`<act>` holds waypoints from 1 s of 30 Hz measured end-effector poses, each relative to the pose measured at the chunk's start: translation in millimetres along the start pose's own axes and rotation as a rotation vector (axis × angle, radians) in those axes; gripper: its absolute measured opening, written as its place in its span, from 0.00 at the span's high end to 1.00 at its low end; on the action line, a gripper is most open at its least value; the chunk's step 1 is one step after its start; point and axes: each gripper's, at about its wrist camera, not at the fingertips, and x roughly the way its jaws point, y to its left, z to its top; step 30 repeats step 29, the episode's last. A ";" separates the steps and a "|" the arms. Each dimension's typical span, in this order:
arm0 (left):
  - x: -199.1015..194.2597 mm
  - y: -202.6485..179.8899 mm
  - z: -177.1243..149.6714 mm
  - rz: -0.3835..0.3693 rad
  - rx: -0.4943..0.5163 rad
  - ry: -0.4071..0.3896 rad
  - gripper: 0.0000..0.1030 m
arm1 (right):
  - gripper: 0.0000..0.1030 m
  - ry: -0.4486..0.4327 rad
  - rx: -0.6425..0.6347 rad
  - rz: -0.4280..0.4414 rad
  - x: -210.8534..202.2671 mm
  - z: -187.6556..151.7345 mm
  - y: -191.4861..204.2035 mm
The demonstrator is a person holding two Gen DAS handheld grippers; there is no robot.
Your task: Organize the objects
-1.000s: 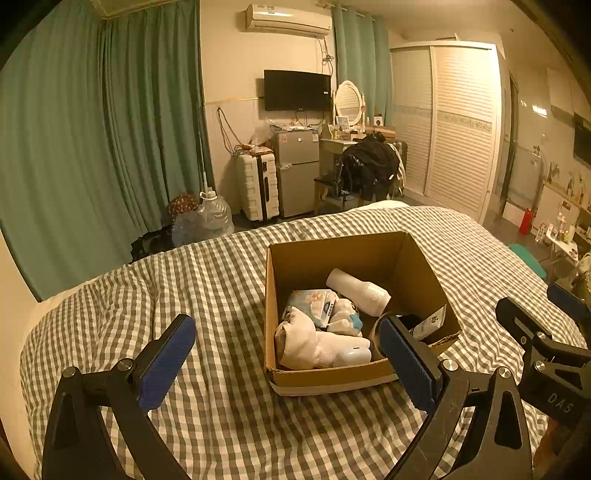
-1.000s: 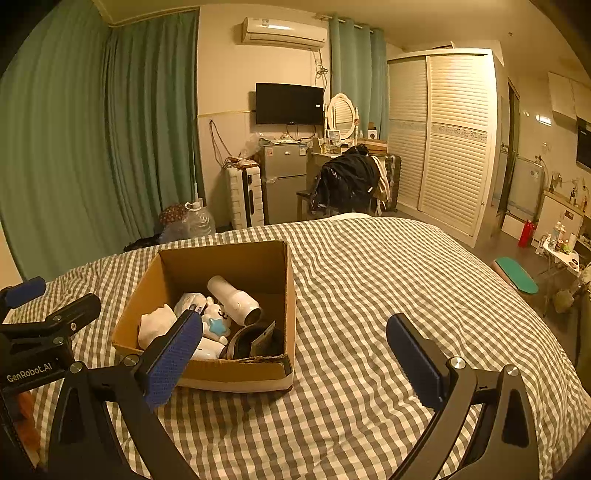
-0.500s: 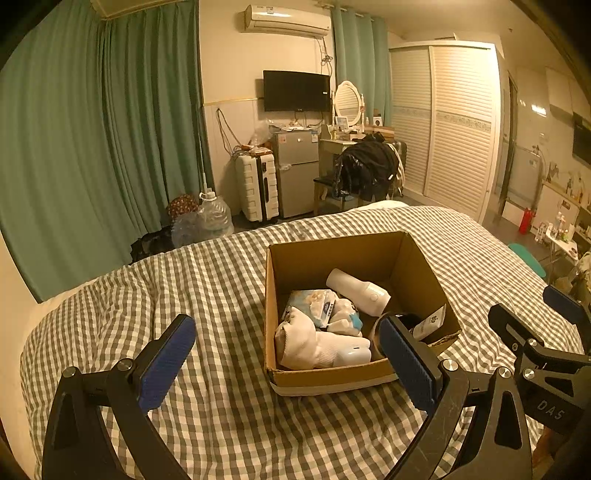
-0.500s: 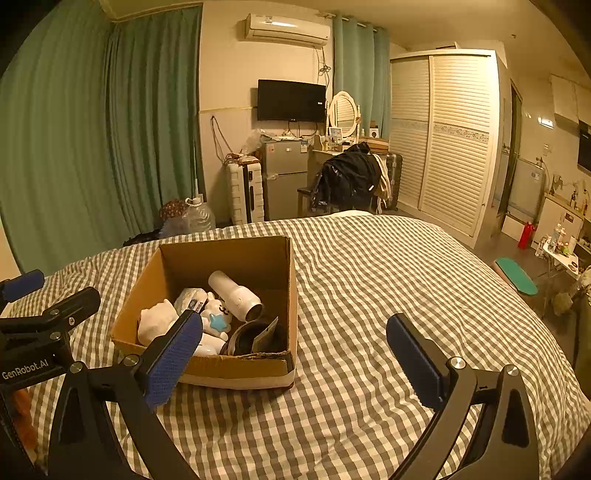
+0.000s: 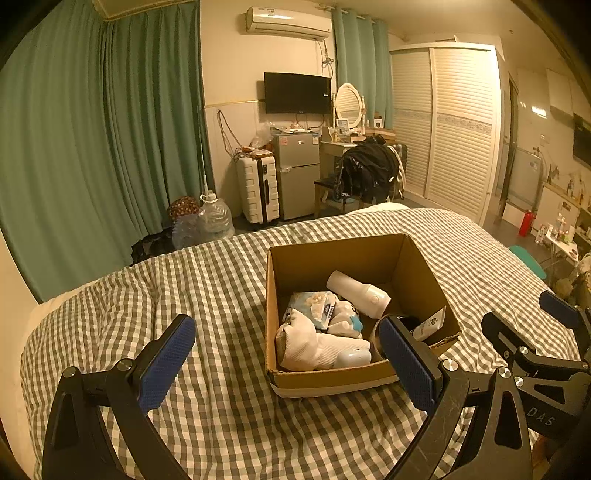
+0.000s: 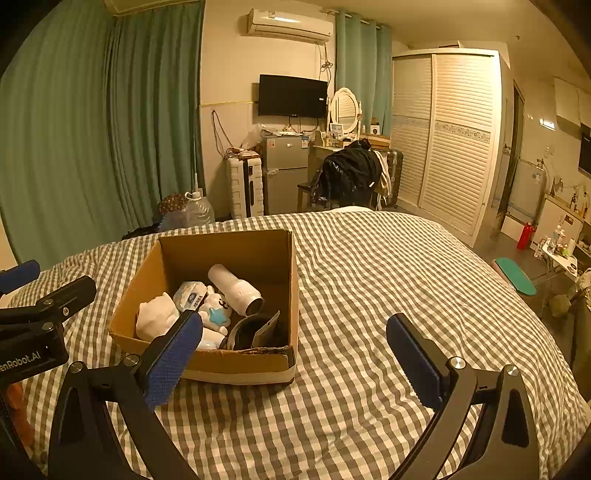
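A green-and-white checked bedspread (image 5: 229,417) fills the lower half. At about twelve o'clock beyond it a black television (image 5: 297,93) hangs under an air conditioner (image 5: 288,23), with a small grey fridge (image 5: 297,175) below and a white suitcase (image 5: 257,194) just beside it (to the left). Green curtains (image 5: 92,147) stand at ten o'clock, louvred wardrobe doors (image 5: 458,129) at two.

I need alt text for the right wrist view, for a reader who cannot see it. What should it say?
An open cardboard box sits on a checked bed cover, holding a white bottle, a plush toy and other small items. The open right gripper frames the view; the left gripper shows at the left edge.
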 end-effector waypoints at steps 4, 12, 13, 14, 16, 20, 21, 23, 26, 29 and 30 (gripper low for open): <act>0.8 0.9 -0.3 0.000 -0.001 0.006 0.01 | 0.03 0.006 -0.006 -0.002 0.8 -0.9 1.3; 2.9 2.6 -0.7 0.000 -0.006 0.013 0.01 | 0.03 0.015 -0.014 -0.003 2.7 -1.6 4.6; 4.0 3.2 -0.9 0.001 -0.007 0.016 0.01 | 0.03 0.016 -0.015 -0.003 2.9 -1.8 4.8; 4.7 3.9 -0.8 0.001 -0.009 0.019 0.01 | 0.03 0.017 -0.016 -0.003 3.4 -2.1 5.1; 5.9 5.7 -1.2 0.002 -0.012 0.022 0.01 | 0.03 0.021 -0.018 -0.001 4.4 -2.6 5.7; 5.6 6.6 -1.3 0.002 -0.010 0.024 0.00 | 0.03 0.026 -0.020 0.003 5.3 -3.1 7.0; 5.9 6.7 -1.3 0.002 -0.010 0.023 0.00 | 0.03 0.028 -0.021 0.002 5.4 -3.4 7.1; 5.6 6.8 -1.5 0.004 -0.011 0.022 0.00 | 0.03 0.030 -0.024 0.003 6.1 -3.7 7.0; 6.1 7.4 -1.6 0.008 -0.009 0.020 0.00 | 0.03 0.033 -0.025 0.003 6.5 -3.4 7.2; 7.7 9.0 -1.2 0.007 -0.004 0.021 0.00 | 0.03 0.035 -0.025 0.003 6.7 -3.8 7.3; 7.7 9.0 -1.2 0.007 -0.004 0.021 0.00 | 0.03 0.035 -0.025 0.003 6.7 -3.8 7.3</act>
